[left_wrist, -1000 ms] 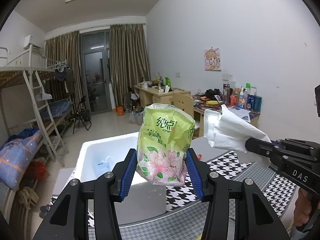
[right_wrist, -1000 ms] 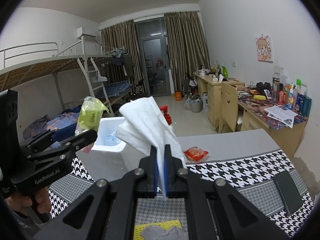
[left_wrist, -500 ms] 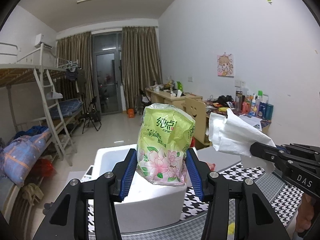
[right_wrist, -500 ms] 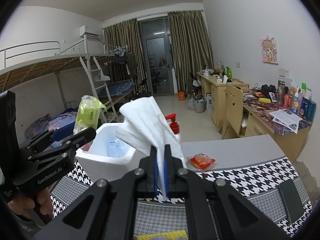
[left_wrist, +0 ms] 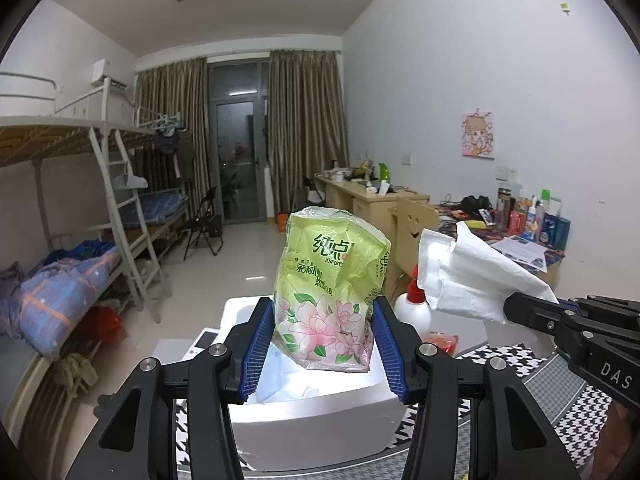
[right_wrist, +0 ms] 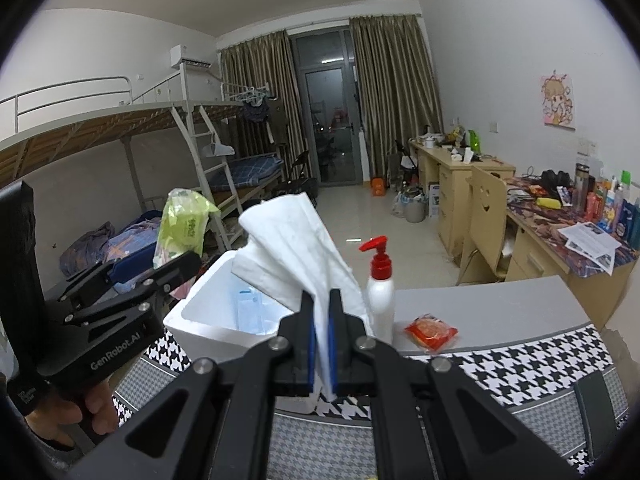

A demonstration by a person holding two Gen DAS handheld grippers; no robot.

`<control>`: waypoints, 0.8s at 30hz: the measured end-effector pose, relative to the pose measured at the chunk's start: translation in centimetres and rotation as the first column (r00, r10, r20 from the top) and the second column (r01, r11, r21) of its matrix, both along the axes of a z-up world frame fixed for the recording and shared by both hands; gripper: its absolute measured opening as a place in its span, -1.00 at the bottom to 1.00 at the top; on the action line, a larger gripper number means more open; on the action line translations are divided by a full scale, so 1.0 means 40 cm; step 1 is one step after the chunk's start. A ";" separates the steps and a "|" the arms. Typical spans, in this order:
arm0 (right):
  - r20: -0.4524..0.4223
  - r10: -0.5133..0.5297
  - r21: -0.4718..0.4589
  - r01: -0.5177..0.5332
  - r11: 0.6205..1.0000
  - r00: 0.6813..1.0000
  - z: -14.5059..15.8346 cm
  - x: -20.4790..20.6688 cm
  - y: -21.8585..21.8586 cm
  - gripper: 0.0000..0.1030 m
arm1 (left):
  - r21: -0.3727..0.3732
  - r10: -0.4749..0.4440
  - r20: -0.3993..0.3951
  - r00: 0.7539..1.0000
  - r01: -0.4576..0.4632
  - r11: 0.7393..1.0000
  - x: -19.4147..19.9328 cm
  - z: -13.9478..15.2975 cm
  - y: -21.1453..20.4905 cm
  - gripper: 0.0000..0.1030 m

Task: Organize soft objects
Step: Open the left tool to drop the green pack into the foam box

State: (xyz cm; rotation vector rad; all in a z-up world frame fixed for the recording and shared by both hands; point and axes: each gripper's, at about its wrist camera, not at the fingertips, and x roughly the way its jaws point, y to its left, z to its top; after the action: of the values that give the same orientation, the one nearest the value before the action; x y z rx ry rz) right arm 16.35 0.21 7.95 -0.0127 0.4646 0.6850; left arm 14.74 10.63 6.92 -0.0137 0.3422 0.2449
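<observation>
Both grippers nearer foam box: left gripper clamping green floral tissue pack, right gripper pinching crumpled white tissue.

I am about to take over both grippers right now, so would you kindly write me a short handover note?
Left gripper: shut on the green tissue pack, held up in the air over the white foam box.
Right gripper: shut on a bunch of white tissues, also aloft, near the box.
Box: open on the checked table; some pale blue items lie inside.
Done: both soft items picked up.
Left: lower each into the box and release. The red snack packet and pump bottle stand beside the box.
</observation>
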 end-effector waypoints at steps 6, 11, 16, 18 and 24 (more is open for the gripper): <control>-0.015 0.012 -0.014 -0.012 1.000 1.000 0.002 0.019 0.032 -0.86 | -0.007 0.024 -0.008 1.000 -0.024 1.000 0.006 -0.008 0.014 0.00; -0.031 0.018 -0.030 -0.019 0.999 0.999 -0.007 0.031 0.059 -0.86 | -0.016 0.034 -0.024 0.999 -0.034 0.999 0.023 -0.015 0.029 0.00; -0.050 0.008 -0.041 -0.010 0.999 0.999 -0.014 0.045 0.078 -0.86 | -0.023 0.046 -0.058 0.997 -0.047 0.999 0.049 -0.034 0.045 0.00; -0.057 0.008 -0.044 -0.011 0.999 0.998 -0.015 0.049 0.083 -0.86 | -0.026 0.044 -0.067 0.997 -0.046 0.999 0.057 -0.041 0.052 0.00; -0.058 0.003 -0.052 -0.006 0.999 0.998 -0.017 0.050 0.092 -0.86 | -0.046 0.019 -0.098 0.995 -0.024 0.999 0.084 -0.063 0.070 0.03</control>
State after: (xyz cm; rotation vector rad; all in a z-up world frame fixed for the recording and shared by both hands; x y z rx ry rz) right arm 18.34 3.87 7.29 -0.0432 0.5379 0.6789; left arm 18.11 13.45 4.41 -0.0517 0.4453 0.2592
